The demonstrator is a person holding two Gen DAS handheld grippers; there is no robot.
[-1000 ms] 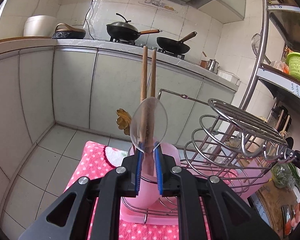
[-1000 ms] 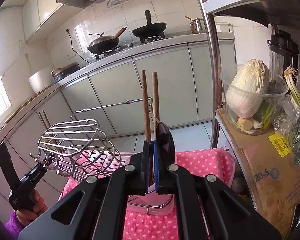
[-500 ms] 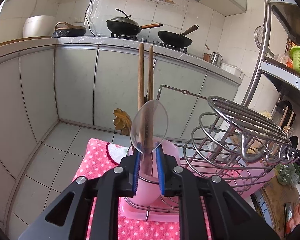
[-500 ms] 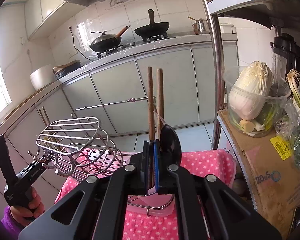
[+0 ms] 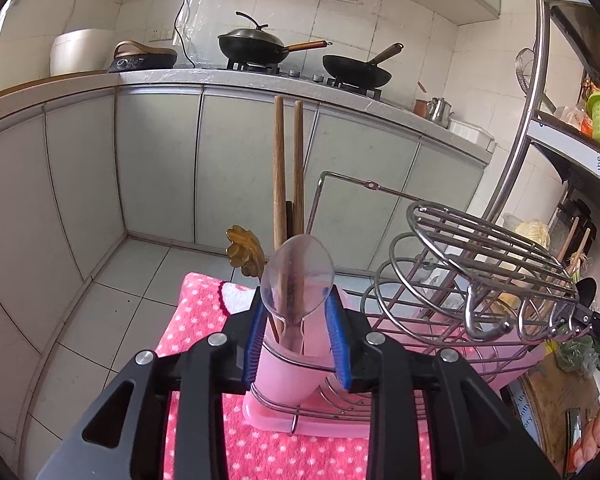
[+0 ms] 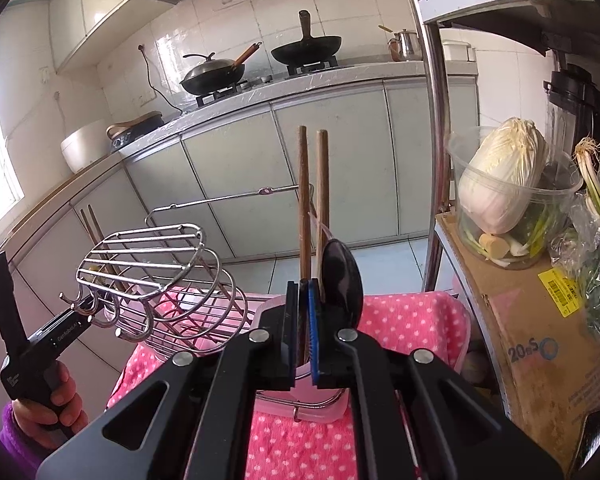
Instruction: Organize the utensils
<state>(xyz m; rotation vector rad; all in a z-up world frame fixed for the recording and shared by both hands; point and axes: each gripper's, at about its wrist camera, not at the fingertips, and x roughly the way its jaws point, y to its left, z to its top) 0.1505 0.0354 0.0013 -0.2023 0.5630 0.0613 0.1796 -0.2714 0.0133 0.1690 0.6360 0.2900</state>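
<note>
A clear plastic spoon [image 5: 297,276] stands bowl-up in the pink utensil cup [image 5: 288,372], beside two wooden chopsticks [image 5: 286,168] and a yellow flower-shaped piece [image 5: 246,252]. My left gripper [image 5: 298,344] is open, its blue pads either side of the cup and spoon. In the right wrist view the same chopsticks [image 6: 312,200] stand in the cup [image 6: 300,376]. My right gripper [image 6: 304,336] has its jaws nearly together, with a black spoon [image 6: 342,284] just right of them; I cannot tell whether it is gripped.
A wire dish rack [image 5: 480,280] on a pink tray [image 5: 312,424] sits on a pink dotted towel [image 5: 204,320]. A metal shelf post [image 6: 430,120], a cabbage tub [image 6: 504,196] and a cardboard box [image 6: 540,320] stand to the right. Kitchen cabinets are behind.
My left gripper's jaws have opened wide, letting go of the clear spoon, which now stands in the cup. The right gripper has shifted slightly with the black spoon beside it.
</note>
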